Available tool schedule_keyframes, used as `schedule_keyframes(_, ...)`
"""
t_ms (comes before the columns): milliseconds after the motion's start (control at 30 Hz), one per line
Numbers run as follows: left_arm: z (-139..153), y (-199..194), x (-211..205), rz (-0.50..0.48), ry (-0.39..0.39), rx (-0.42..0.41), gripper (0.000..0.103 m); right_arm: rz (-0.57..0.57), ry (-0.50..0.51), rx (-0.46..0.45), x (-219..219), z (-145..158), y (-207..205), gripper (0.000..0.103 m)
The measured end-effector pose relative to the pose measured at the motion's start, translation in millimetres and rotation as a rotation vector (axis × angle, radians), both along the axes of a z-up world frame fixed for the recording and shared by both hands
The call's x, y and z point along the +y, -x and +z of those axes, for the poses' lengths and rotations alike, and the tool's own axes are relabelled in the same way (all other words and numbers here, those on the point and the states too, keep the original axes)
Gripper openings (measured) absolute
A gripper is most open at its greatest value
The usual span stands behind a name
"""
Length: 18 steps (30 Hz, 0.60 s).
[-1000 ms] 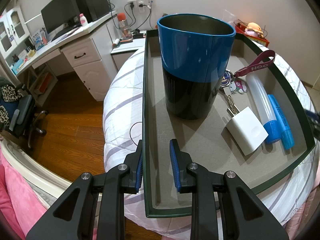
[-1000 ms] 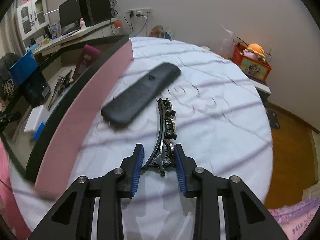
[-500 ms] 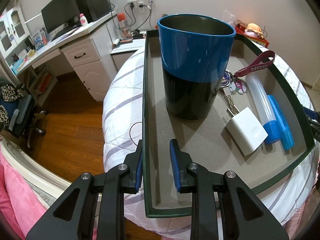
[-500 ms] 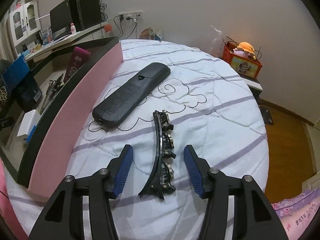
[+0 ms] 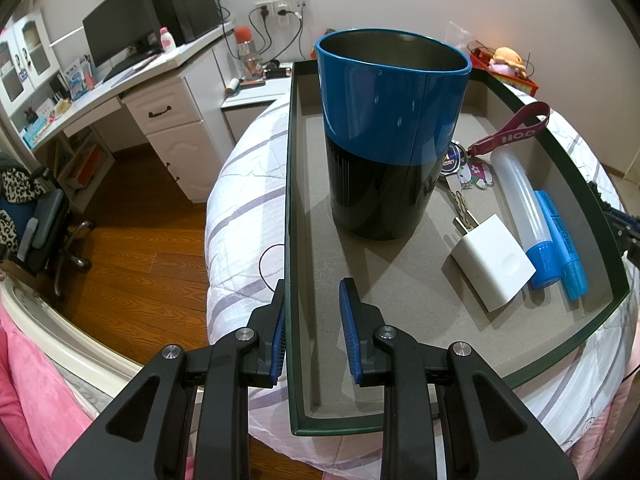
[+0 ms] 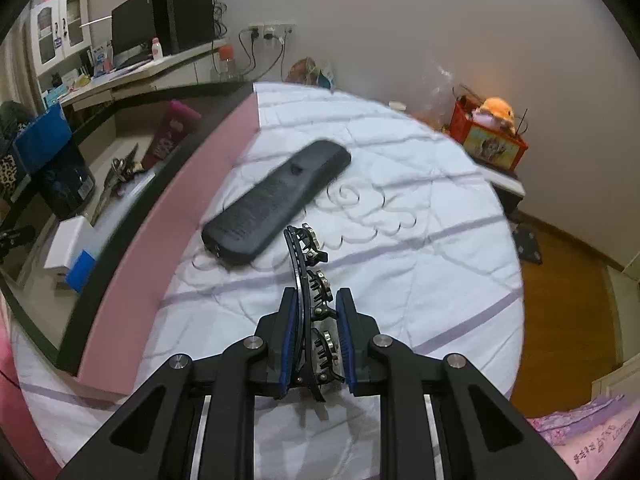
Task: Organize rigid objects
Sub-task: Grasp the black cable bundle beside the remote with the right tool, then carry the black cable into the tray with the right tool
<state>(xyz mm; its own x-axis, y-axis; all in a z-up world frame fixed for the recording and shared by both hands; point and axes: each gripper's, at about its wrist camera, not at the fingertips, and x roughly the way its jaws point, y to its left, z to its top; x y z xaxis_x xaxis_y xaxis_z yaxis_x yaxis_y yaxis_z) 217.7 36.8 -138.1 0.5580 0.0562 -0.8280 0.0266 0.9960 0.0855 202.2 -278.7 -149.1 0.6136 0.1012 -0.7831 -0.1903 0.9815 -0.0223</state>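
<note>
My left gripper (image 5: 312, 308) straddles the left wall of a dark green tray (image 5: 289, 200). The outer pad lies against the wall and the inner pad stands clear of it. In the tray stand a blue and black cup (image 5: 388, 140), a white charger (image 5: 492, 260), a clear tube (image 5: 516, 188), blue markers (image 5: 560, 248) and keys on a maroon lanyard (image 5: 516, 132). My right gripper (image 6: 316, 304) is shut on a black jewelled hair clip (image 6: 304, 256), which sticks out ahead of the pads over the bedspread. A black remote (image 6: 276, 204) lies just beyond the clip.
The tray's pink outer wall (image 6: 168, 232) runs along the left of the remote. The white striped bedspread (image 6: 420, 240) falls away to a wooden floor (image 5: 132, 240). A white desk with a monitor (image 5: 120, 36) stands far left, and a red box with a plush toy (image 6: 486, 140) far right.
My right gripper opened wide around the hair clip, then slid further along it and shut on it. The left gripper and the tray's contents have not moved.
</note>
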Motion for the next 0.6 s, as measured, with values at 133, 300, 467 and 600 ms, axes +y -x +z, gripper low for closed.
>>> schedule_keyframes(133,0,0,0,0.000,-0.001,0.001,0.023,0.018,0.000,-0.018,6,12,1,0.019)
schedule_keyframes(300,0,0,0,0.000,0.000,0.000,0.023,0.037,0.005,-0.058,18,30,3,0.019)
schedule_keyframes(467,0,0,0,0.000,0.001,-0.001,0.023,0.072,0.007,-0.105,36,52,4,0.019)
schedule_keyframes(600,0,0,0,0.000,0.001,-0.001,0.023,0.131,0.004,-0.135,60,68,6,0.019)
